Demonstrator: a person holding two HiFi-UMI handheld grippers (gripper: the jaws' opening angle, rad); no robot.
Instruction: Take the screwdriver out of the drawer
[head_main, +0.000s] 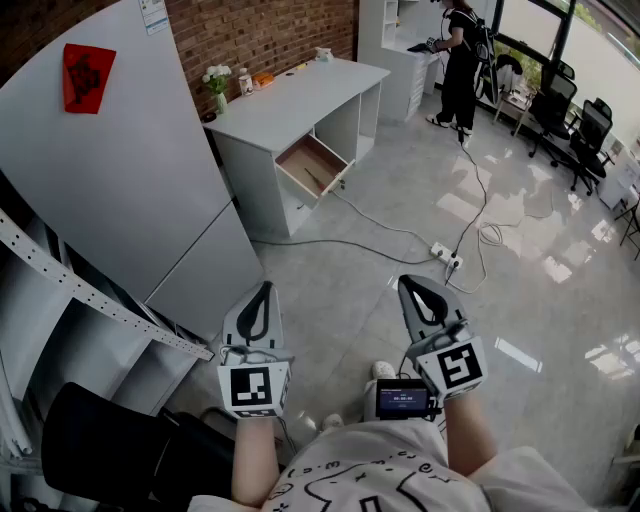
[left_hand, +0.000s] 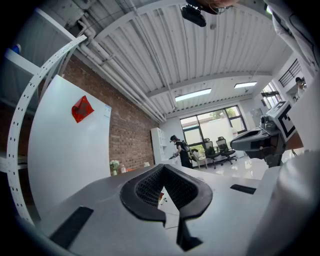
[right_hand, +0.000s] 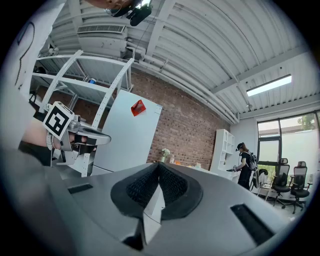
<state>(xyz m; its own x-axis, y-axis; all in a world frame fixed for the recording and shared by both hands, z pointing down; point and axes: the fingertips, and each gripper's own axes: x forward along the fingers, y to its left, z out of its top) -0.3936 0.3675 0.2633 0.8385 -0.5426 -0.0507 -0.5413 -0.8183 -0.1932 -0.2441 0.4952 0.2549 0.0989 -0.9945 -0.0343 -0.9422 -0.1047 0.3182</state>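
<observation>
A white desk (head_main: 300, 95) stands far ahead by the brick wall, its wooden drawer (head_main: 312, 165) pulled open. A thin dark tool (head_main: 315, 179), apparently the screwdriver, lies inside the drawer. Both grippers are held level in front of me over the floor, well short of the desk. My left gripper (head_main: 265, 288) (left_hand: 162, 167) is shut with nothing between its jaws. My right gripper (head_main: 409, 283) (right_hand: 159, 165) is shut too and holds nothing. Part of the desk shows through the loop of each pair of jaws in the gripper views.
A tall white panel (head_main: 130, 170) and a perforated white rack (head_main: 90, 295) stand at my left, with a black chair (head_main: 100, 450) below. A cable and power strip (head_main: 445, 257) cross the floor. A person (head_main: 460, 60) stands at the far counter, near office chairs (head_main: 585, 130).
</observation>
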